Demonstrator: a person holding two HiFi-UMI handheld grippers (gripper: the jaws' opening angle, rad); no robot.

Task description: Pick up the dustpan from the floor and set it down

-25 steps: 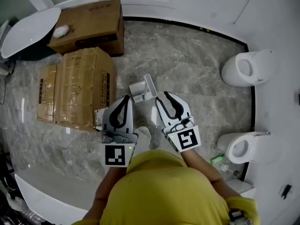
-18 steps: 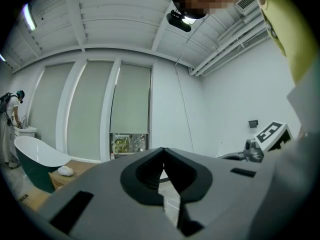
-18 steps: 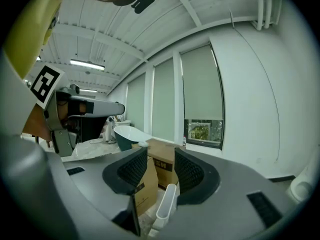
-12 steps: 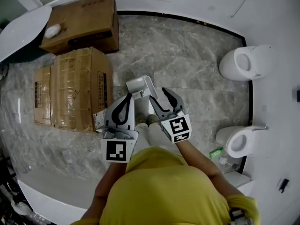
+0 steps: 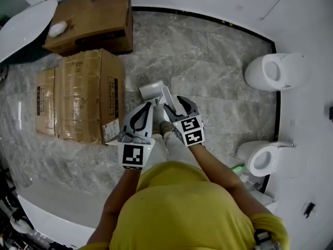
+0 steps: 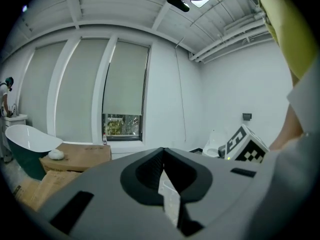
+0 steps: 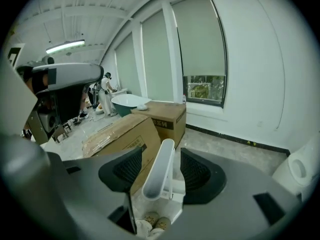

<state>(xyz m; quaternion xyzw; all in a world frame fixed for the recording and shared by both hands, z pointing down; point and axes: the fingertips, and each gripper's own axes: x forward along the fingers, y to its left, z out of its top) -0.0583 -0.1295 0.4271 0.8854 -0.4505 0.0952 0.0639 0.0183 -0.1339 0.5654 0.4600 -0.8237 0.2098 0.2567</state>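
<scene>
A white dustpan (image 5: 152,91) stands on the grey marble floor (image 5: 208,82) just ahead of the person's shoes, its long handle (image 7: 159,173) sticking up. My right gripper (image 7: 161,154) straddles that handle. Its jaws are opening, and a gap shows on each side between the pads and the handle. In the head view the right gripper (image 5: 176,104) is just right of the pan. My left gripper (image 5: 148,106) hangs beside it on the left, jaws shut with nothing held. In its own view the left gripper (image 6: 163,152) points level across the room.
Two cardboard boxes (image 5: 86,95) (image 5: 91,20) lie left of the dustpan. A bathtub (image 5: 26,30) is at the far upper left. Two white toilets (image 5: 276,69) (image 5: 268,158) line the right wall. Other people work far off by the tub (image 7: 106,91).
Both grippers have sunk toward the floor. The dustpan came down with the right gripper, and that gripper's jaws have spread away from the handle.
</scene>
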